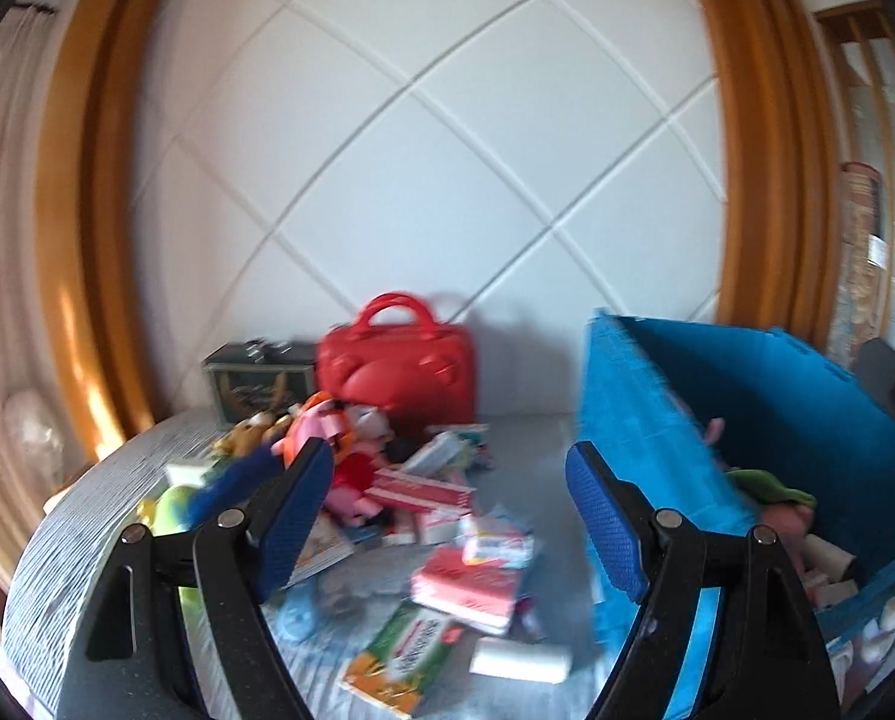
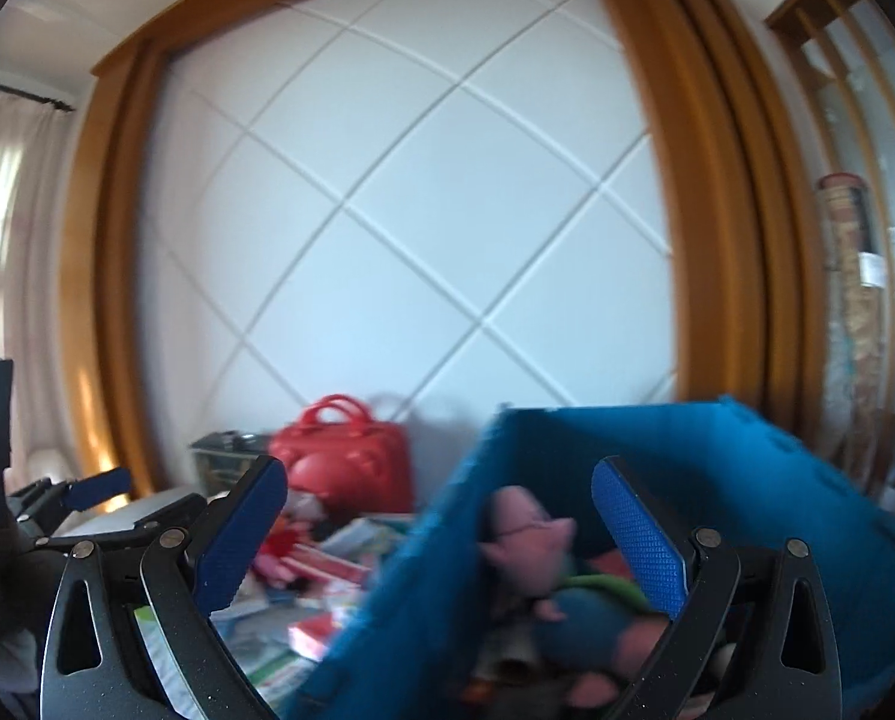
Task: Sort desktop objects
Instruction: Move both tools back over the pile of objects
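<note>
A pile of small things lies on the grey striped table [image 1: 87,498]: plush toys [image 1: 327,432], red and white boxes [image 1: 423,489], a pink packet [image 1: 468,588], a green and orange box [image 1: 405,654], a white roll [image 1: 519,660]. My left gripper [image 1: 447,516] is open and empty above the pile. A blue fabric bin [image 1: 645,420] stands to the right. My right gripper [image 2: 441,540] is open and empty over the bin's near wall [image 2: 399,618]. A pink pig plush [image 2: 531,540] in blue lies inside the bin.
A red handbag [image 1: 399,360] and a dark metal box [image 1: 255,378] stand at the back against the white quilted wall. Wooden frames flank the wall. The left gripper shows at the left edge of the right wrist view [image 2: 93,492].
</note>
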Available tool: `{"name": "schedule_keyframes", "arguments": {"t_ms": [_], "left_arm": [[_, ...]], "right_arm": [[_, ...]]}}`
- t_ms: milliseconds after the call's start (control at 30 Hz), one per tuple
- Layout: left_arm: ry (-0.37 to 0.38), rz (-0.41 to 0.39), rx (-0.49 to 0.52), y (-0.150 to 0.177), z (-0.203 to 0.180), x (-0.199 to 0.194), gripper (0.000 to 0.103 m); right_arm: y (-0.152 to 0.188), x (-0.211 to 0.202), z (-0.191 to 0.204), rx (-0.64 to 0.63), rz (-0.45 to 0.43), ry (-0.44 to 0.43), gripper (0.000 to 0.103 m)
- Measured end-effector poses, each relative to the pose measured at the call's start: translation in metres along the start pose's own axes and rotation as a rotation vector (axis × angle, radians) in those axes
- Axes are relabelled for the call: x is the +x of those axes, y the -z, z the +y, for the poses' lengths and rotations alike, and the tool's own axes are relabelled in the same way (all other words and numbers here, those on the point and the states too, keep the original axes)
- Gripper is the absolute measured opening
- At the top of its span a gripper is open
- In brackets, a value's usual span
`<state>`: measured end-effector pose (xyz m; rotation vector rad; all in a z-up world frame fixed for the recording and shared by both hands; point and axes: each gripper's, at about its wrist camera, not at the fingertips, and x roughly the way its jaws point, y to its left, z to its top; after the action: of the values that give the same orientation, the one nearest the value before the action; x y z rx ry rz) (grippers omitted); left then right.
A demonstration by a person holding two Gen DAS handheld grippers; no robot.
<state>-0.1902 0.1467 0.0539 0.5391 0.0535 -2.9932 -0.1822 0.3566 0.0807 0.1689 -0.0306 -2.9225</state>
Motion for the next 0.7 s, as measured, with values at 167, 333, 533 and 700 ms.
{"name": "schedule_keyframes", "arguments": {"t_ms": [167,333,533,700], "left_arm": [[-0.107,0.095,-0.040,0.018,0.086,0.014,0.080],[-0.167,0.206,-0.092,0.047,0.180,0.022,0.080],[-0.177,0.276,-0.070,0.080,0.313,0.048,0.080],[-0.145,0.385,-0.013,0.104,0.416,0.078,0.080]], "right_arm": [[0.006,0.015,0.066,-0.041,0.034,-0.083,0.103],[0.029,0.045,0.133,-0.044,0.149,-0.152,0.103],[0.073,0.078,0.236,-0.013,0.282,-0.107,0.103],[0.106,0.131,0.343,0.032,0.423,-0.079,0.103]]}}
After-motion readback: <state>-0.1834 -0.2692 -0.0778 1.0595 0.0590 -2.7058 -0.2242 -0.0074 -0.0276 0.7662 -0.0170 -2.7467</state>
